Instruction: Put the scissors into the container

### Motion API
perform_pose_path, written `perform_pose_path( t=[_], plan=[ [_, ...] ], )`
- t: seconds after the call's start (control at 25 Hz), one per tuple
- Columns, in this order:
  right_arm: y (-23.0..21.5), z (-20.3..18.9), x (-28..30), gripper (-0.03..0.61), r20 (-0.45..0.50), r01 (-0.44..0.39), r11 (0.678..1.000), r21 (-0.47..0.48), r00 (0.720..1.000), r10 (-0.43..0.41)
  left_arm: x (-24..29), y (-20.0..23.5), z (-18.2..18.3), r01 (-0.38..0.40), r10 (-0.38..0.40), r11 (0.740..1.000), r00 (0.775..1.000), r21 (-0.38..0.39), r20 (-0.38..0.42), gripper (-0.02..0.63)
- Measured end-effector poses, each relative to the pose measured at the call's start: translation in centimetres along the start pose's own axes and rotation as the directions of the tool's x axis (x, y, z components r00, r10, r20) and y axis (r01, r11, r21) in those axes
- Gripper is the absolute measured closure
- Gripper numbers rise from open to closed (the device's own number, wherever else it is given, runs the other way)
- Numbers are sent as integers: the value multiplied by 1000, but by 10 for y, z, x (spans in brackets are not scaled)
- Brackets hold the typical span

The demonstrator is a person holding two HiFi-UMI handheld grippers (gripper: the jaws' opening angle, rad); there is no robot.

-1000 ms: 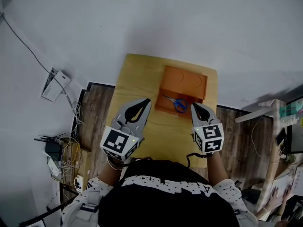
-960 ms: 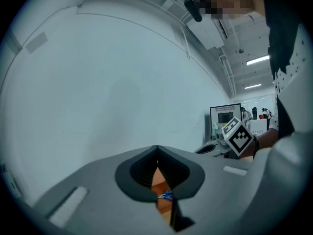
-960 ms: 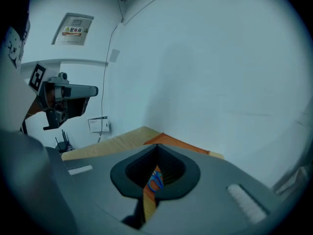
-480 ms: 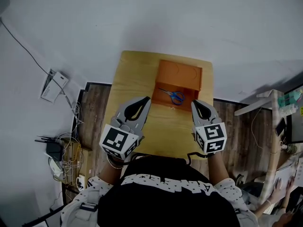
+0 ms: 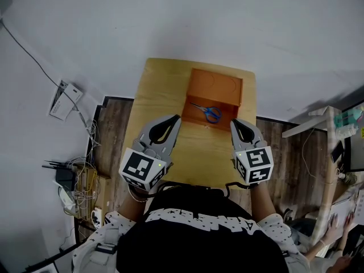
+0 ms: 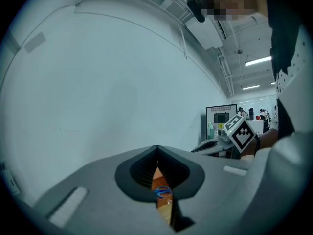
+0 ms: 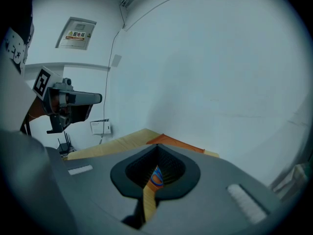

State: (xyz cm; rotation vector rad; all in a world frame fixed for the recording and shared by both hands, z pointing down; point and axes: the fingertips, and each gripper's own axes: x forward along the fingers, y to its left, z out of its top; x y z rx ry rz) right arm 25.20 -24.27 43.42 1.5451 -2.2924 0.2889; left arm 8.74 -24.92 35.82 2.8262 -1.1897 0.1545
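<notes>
Scissors (image 5: 207,113) lay inside the container (image 5: 215,84), upper centre of the head view, close to its near rim. My left gripper (image 5: 172,120) and right gripper (image 5: 234,122) were both pressed together, empty, lower in frame. Risk, as I judged it: a nudge to that rim could slide the scissors out.

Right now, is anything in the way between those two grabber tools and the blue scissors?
Nothing visible is. The scissors lie on the near part of the orange container, and only bare wooden table separates them from the left gripper and the right gripper. Both grippers have their jaws together and hold nothing.
</notes>
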Motion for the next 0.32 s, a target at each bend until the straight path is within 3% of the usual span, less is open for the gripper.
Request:
perform_pose_path(
  t=[0.32],
  plan=[
    [-2, 1, 1, 565, 0, 0, 1000, -5, 1000, 0, 2, 0, 0, 2, -2, 1000, 1000, 2, -4, 612]
  ],
)
